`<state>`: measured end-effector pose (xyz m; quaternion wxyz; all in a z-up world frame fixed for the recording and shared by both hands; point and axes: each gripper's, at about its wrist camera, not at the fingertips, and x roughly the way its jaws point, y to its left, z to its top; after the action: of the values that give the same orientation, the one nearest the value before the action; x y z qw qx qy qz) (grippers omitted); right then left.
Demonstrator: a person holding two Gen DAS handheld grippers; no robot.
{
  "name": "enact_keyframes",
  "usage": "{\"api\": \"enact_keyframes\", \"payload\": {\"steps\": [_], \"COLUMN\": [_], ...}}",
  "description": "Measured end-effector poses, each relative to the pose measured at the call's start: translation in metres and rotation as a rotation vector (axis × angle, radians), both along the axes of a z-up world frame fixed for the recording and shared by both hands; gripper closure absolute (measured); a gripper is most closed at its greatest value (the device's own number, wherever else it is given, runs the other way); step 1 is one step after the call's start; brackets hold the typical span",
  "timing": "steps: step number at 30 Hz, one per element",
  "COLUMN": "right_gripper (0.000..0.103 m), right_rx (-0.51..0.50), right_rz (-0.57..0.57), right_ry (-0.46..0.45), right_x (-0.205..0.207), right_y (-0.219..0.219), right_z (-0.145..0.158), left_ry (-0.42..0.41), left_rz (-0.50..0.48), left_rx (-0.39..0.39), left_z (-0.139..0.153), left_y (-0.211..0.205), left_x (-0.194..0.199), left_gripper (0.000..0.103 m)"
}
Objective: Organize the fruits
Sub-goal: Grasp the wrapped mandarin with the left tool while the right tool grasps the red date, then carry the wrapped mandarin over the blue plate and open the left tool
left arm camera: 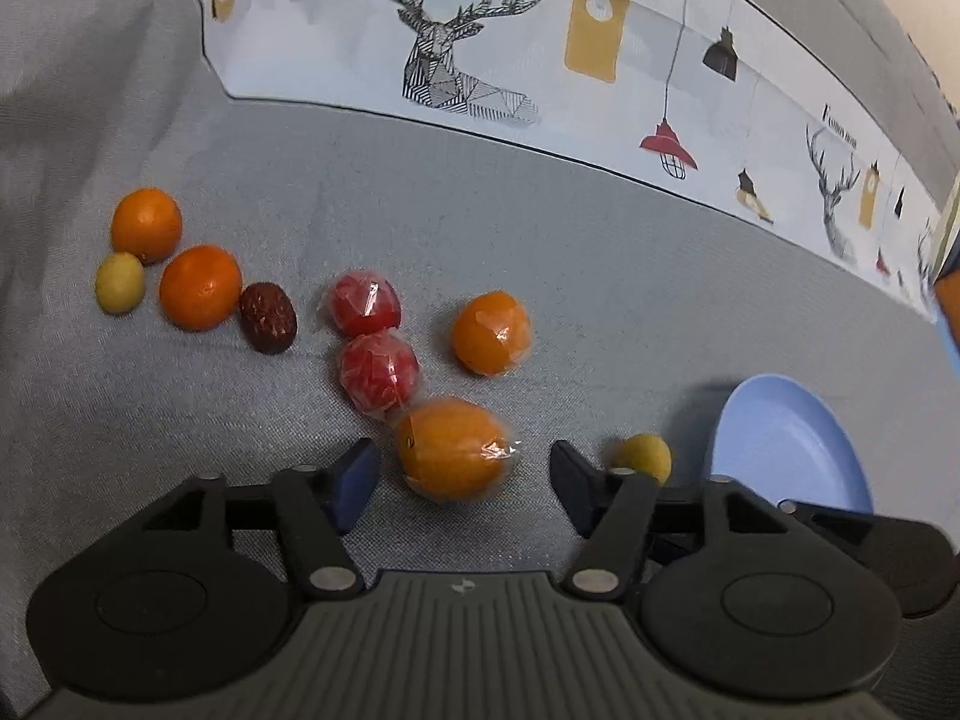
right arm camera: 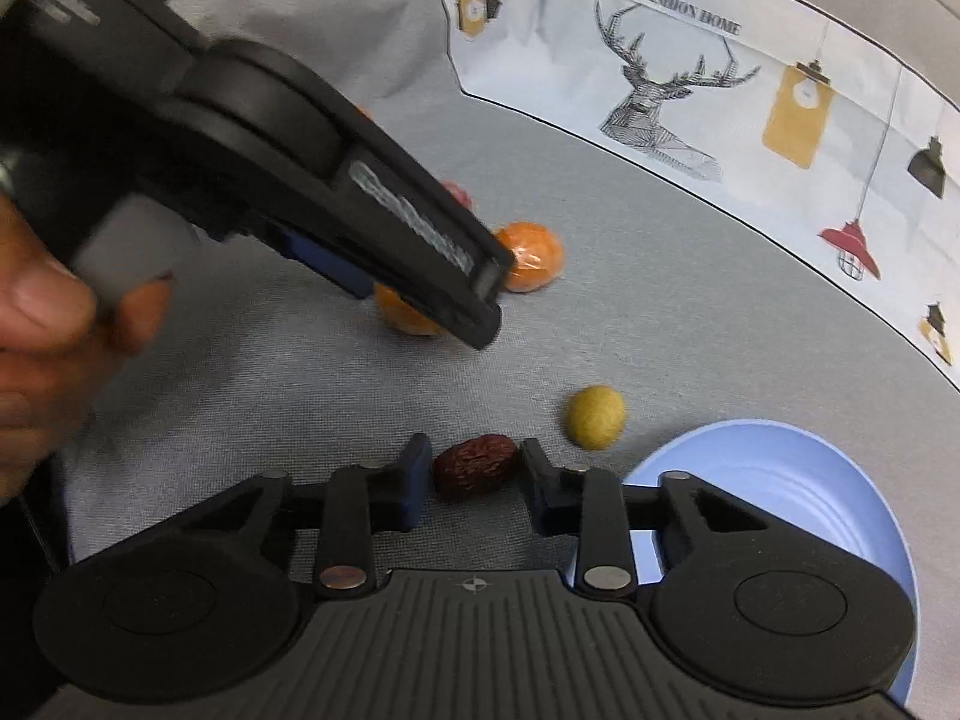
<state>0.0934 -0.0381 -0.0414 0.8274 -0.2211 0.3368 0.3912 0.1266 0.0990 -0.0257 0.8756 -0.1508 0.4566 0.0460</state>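
My left gripper (left arm camera: 465, 480) is open, its fingers on either side of a plastic-wrapped orange (left arm camera: 453, 447) on the grey cloth. Beyond it lie two wrapped red fruits (left arm camera: 378, 369), another wrapped orange (left arm camera: 491, 333), a dark red date (left arm camera: 268, 317), two bare oranges (left arm camera: 201, 287) and a small yellow-green fruit (left arm camera: 120, 283). My right gripper (right arm camera: 477, 480) is shut on a dark red date (right arm camera: 476, 466) just above the cloth. A yellow-green fruit (right arm camera: 595, 417) lies beside the blue plate (right arm camera: 780, 480).
The blue plate also shows at the right in the left wrist view (left arm camera: 792, 444), with a yellow-green fruit (left arm camera: 643, 457) next to it. The left gripper's body (right arm camera: 288, 168) and the hand holding it fill the upper left of the right wrist view. A deer-print cloth (left arm camera: 540, 42) lies at the back.
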Motion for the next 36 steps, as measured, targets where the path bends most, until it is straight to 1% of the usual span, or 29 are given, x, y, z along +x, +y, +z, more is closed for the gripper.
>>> {"api": "enact_keyframes", "payload": {"steps": [1, 2, 5, 7, 9, 14, 17, 20, 23, 25, 27, 30, 32, 36], "right_gripper": [0.070, 0.070, 0.070, 0.070, 0.070, 0.070, 0.070, 0.070, 0.070, 0.070, 0.070, 0.070, 0.070, 0.070], "right_rx": [0.000, 0.005, 0.054, 0.096, 0.141, 0.269, 0.325, 0.355, 0.365, 0.347, 0.362, 0.341, 0.338, 0.335], "right_rz": [0.003, 0.003, -0.017, -0.038, -0.066, -0.161, -0.222, -0.294, -0.377, -0.419, -0.435, -0.467, -0.484, -0.477], "right_ry": [-0.004, -0.003, 0.005, 0.010, 0.009, -0.015, -0.023, -0.011, 0.060, 0.095, 0.096, 0.099, 0.109, 0.092], "right_x": [0.000, -0.001, -0.002, -0.003, -0.003, -0.005, -0.010, -0.015, -0.016, -0.019, -0.017, -0.014, -0.012, -0.010], "right_y": [0.000, -0.002, -0.010, -0.020, -0.032, -0.075, -0.110, -0.141, -0.168, -0.179, -0.187, -0.194, -0.196, -0.191], "right_z": [0.001, 0.003, 0.014, 0.026, 0.043, 0.085, 0.095, 0.087, 0.057, 0.045, 0.043, 0.033, 0.028, 0.025], "left_ry": [0.002, 0.004, -0.025, -0.065, -0.116, -0.215, -0.254, -0.273, -0.255, -0.227, -0.217, -0.213, -0.217, -0.234], "left_rz": [-0.002, -0.001, 0.008, 0.007, 0.002, 0.018, 0.017, 0.013, -0.007, -0.049, -0.107, -0.178, -0.204, -0.240], "left_rx": [0.006, 0.008, 0.013, 0.009, -0.010, -0.135, -0.181, -0.218, -0.225, -0.197, -0.146, -0.096, -0.069, -0.033], "left_z": [0.000, 0.000, 0.006, 0.016, 0.027, 0.048, 0.057, 0.059, 0.054, 0.049, 0.045, 0.037, 0.033, 0.026], "left_y": [-0.001, -0.001, -0.001, -0.001, -0.002, -0.002, -0.010, -0.020, -0.037, -0.054, -0.073, -0.094, -0.103, -0.118], "left_x": [0.000, -0.001, -0.006, -0.013, -0.022, -0.054, -0.071, -0.085, -0.091, -0.090, -0.090, -0.089, -0.088, -0.086], "left_gripper": [0.060, 0.062, 0.062, 0.062, 0.062, 0.062, 0.062, 0.062, 0.062, 0.062, 0.062, 0.062, 0.062, 0.062]}}
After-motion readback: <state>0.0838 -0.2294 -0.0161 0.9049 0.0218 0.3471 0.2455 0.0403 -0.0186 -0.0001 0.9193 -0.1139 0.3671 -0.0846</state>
